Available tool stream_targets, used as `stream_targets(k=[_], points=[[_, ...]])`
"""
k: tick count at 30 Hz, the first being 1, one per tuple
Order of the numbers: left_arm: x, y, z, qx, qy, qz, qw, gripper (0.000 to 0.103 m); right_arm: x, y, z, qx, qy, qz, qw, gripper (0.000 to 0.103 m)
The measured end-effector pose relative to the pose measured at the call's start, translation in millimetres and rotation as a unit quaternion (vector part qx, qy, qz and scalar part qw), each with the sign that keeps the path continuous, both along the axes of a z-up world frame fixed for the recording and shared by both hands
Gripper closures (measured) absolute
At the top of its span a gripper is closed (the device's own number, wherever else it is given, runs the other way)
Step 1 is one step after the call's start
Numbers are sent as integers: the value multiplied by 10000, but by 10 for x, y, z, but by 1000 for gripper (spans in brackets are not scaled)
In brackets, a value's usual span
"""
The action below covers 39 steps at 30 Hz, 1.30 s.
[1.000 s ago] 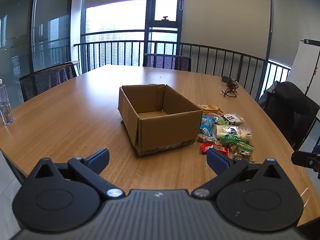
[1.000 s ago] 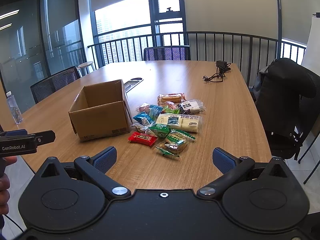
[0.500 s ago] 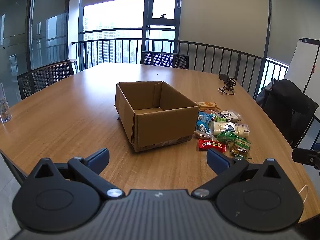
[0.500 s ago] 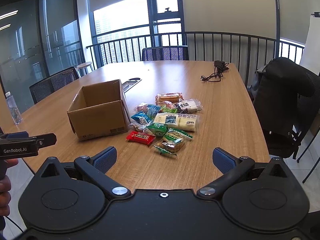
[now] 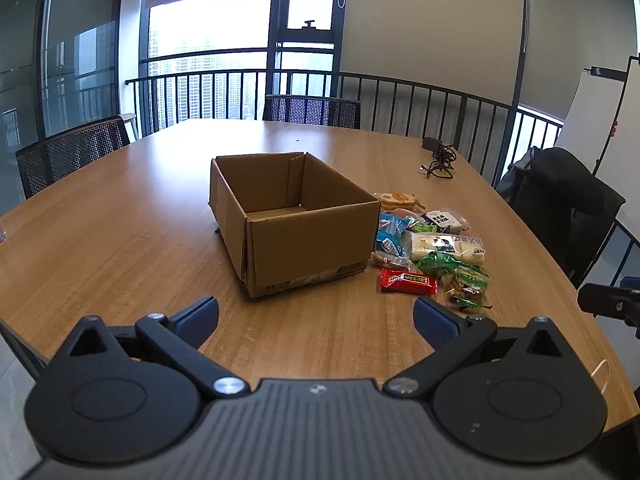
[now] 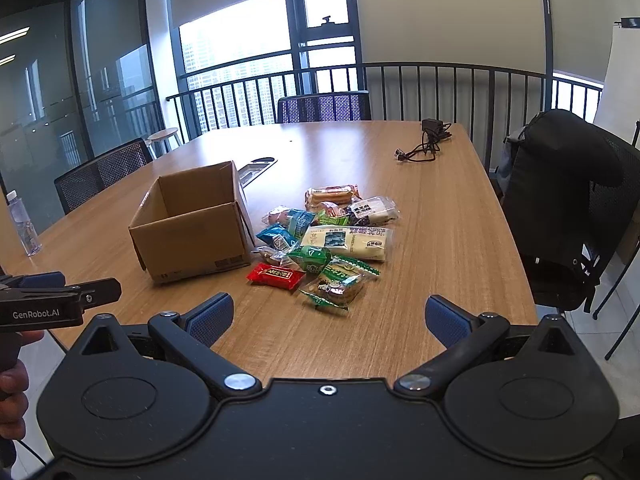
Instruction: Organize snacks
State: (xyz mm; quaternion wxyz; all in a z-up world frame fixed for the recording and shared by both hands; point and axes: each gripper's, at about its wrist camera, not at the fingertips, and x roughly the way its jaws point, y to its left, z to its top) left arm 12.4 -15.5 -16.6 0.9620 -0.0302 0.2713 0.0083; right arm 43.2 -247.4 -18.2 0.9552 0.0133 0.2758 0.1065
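Nearer now: crosswise red snack bar (image 6: 275,275)

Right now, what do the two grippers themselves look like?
Both match: a matte black body with two round discs, silver pivot screws, black linkage arms and blue-padded fingers. The left gripper has a ribbed grey top; seen from the right gripper, its side reads "GenRobot.AI" in white. A thin black cable trails below the bare hand.

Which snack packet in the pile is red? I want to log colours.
The flat red snack bar packet, at the pile's near edge by the cardboard box. The packets around it are green, blue or pale.
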Motion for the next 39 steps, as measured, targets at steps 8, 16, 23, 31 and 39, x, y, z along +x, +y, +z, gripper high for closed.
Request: stream_targets(k=[8, 16, 23, 31, 39], points=[[126, -50, -96, -12, 121, -132, 9998, 0, 78, -83, -28, 100, -87, -112, 9998, 0], [281, -97, -163, -151, 195, -143, 9996, 0, 254, -184, -149, 118, 105, -143, 9998, 0], [438, -193, -183, -254, 140, -284, 9992, 1, 400, -252, -198, 126, 184, -113, 9997, 1], [702, -277, -235, -380, 201, -529, 9977, 5, 634, -293, -280, 302, 458, -37, 9985, 6], [1078, -362, -237, -402, 526, -675, 9955, 10, 894, -243, -292, 465, 780, -5, 9959, 10]])
